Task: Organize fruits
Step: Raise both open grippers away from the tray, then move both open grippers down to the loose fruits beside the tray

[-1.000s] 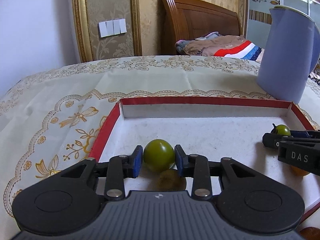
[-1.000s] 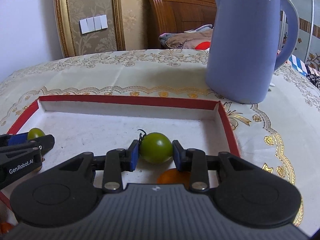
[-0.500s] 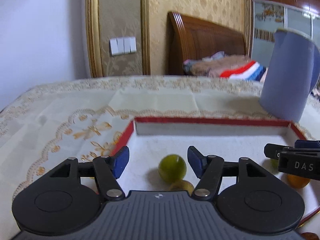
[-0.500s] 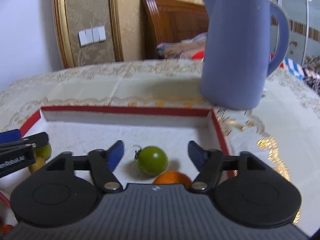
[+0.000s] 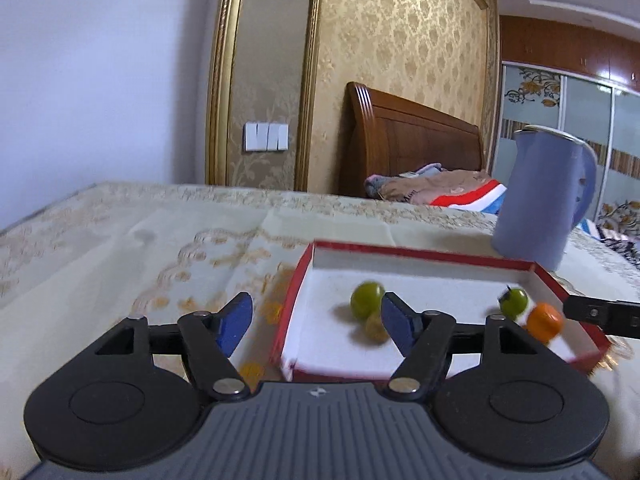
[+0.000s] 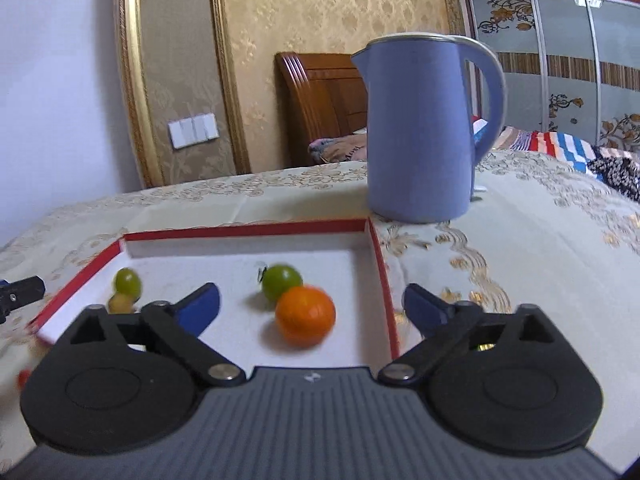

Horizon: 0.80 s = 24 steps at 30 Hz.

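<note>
- The red-rimmed tray sits on the embroidered tablecloth, with the blue kettle just behind its far right corner.
- I count 4 fruits in the tray: a green tomato with a stem touching an orange fruit on the right side, and a green round fruit touching a smaller yellowish one on the left side.
- The left gripper has its jaws spreading, and nothing is pressed between the blue pads; the tray's near left corner shows through the gap.
- The right gripper has its jaws spreading wide too; the orange fruit and the tomato lie in the tray beyond the gap, untouched by the pads.
- There may be more fruit on the cloth near the tray's left edge, but it is too blurred to tell.
- My guess is these fruits are light and smooth, and will roll on the flat tray floor at any nudge.
- The tomato looks thin-skinned, so I would squeeze it gently across its widest middle and keep clear of the stem.
- The orange fruit seems firmer and should stand a firmer pinch at its widest part.
</note>
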### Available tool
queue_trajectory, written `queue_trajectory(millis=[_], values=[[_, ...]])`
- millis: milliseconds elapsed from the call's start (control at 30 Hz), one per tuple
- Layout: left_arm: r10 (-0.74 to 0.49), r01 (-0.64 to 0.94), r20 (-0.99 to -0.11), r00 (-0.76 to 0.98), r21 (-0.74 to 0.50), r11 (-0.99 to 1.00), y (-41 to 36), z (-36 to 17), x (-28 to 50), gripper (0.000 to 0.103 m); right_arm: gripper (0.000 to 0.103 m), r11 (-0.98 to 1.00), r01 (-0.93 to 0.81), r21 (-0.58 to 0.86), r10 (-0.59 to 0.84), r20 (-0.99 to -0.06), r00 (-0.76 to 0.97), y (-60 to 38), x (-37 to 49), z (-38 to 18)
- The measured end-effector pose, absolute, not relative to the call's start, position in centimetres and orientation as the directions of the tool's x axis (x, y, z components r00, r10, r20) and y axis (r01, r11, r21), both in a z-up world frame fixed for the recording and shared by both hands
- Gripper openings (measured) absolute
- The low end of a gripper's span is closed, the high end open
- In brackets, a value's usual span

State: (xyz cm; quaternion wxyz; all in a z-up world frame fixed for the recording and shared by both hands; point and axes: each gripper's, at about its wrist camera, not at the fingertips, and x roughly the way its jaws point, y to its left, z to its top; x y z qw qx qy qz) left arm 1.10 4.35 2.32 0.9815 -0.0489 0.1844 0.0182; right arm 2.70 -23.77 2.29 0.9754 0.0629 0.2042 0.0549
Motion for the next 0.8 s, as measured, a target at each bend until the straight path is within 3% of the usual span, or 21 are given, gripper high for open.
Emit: queue_trajectory(millis=[133,333,467,667,800], values=[[-0.009,-0.048,-0.379,0.925,-0.141,0.989,5.5,2.1,-0.6,0.071,0.1,0.988,-0.102,0.114,0.134,-0.327,0.936,-24.0,-0.2,2.5],[0.039,-0.061,-0.406,0.913,-0.042,0.997,4.8,1.4,-1.4,0.071,0.102,0.988,-0.128,0.087,0.148,-0.277,0.949,-24.2,-2.6,1.8],[0.078,-0.079,-0.439,0.895,0.016,0.997,5.0,0.4,-1.9,0.071,0.103,0.987,-0.126,0.103,0.151,-0.289,0.945,-24.5,-2.4,1.5],[0.002,-0.069,-0.522,0.853,-0.109,0.992,7.2,-0.5,-1.0,0.071,0.103,0.984,-0.109,0.138,0.149,-0.32,0.936,-24.9,-2.0,1.4],[-0.013,-0.045,-0.533,0.846,-0.095,0.994,6.8,-0.7,-1.1,0.071,0.103,0.984,-0.104,0.143,0.146,-0.323,0.935,-25.0,-2.0,1.3]])
